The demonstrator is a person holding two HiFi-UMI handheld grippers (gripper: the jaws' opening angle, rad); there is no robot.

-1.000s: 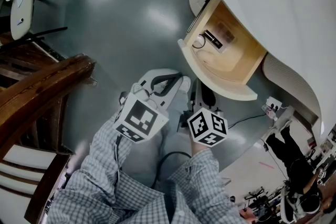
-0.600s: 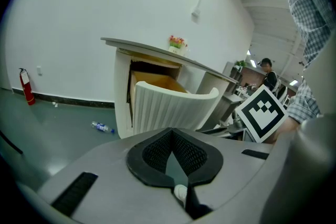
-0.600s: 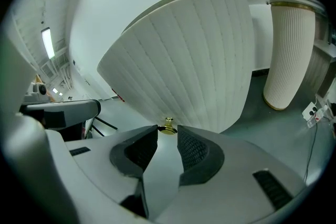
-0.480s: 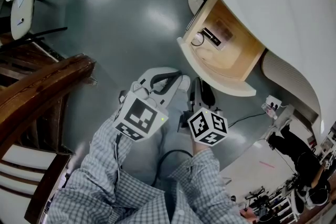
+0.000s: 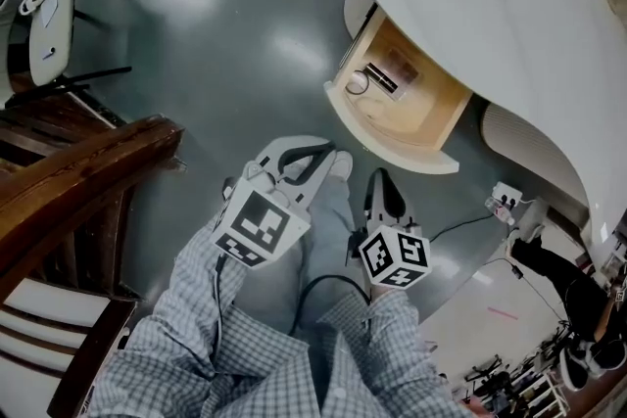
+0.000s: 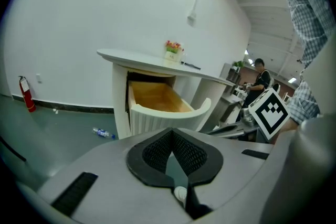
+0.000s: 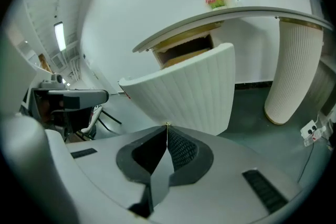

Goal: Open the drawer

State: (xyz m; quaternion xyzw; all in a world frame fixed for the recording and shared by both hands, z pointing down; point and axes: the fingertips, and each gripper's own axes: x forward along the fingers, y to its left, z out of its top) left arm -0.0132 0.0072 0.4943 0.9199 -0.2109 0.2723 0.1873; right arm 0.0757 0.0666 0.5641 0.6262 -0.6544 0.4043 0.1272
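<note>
Drawer (image 5: pixel 384 142) is standing well out from under the counter (image 5: pixel 509 24), ahead of and above both hand-held grippers, well clear of them. I'd call the pull done, so the job now is a clean retreat: keep both tools low and off that curved front, so nothing nudges it back in.

Left hand-held gripper (image 6: pixel 171 132) has its jaws together on nothing. Right hand-held gripper (image 7: pixel 167 127) has just been closing its jaws; they meet at the tips with nothing between, pointing at the ribbed drawer front.

Against a second ago: the right jaws stood apart and are now pinched. The drawer sits slightly farther ahead of both grippers in the head view, no more open than it was.
</note>
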